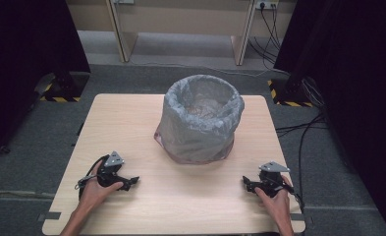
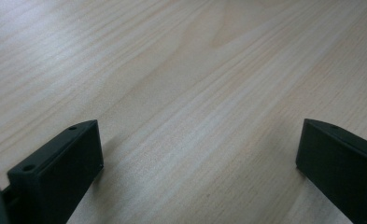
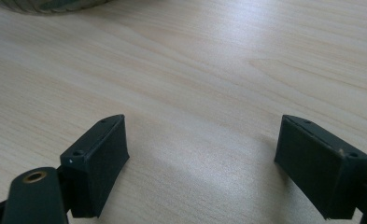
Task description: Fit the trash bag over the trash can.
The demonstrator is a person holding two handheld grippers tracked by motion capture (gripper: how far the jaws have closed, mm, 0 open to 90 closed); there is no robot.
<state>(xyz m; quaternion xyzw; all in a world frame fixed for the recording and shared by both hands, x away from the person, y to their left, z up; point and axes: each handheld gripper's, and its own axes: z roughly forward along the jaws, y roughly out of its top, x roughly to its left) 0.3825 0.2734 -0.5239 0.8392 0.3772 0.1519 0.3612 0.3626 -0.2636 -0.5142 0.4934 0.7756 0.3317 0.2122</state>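
Grey carpet runs under a pale wooden bench [image 1: 131, 123], with dark curtains at both sides and a light wall at the far end where cables trail down to the floor. On the bench, toward its far middle, stands a bin [image 1: 200, 142] lined with a grey plastic bag [image 1: 203, 110] whose edge is folded over the rim. The bin stands upright and its mouth is wide.

Both pairs of tongs rest low on the near part of the bench, well apart from the bin and from each other. The left tongs [image 1: 131, 181] lie at the near left, tips pointing toward the middle; the left gripper view shows their black jaws spread wide with bare wood between them. The right tongs [image 1: 246, 183] lie at the near right, tips pointing left; their jaws are also released, nothing between them, and the foot of the bin shows at the top edge of the right gripper view. The bin sits farther back, between the two pairs.
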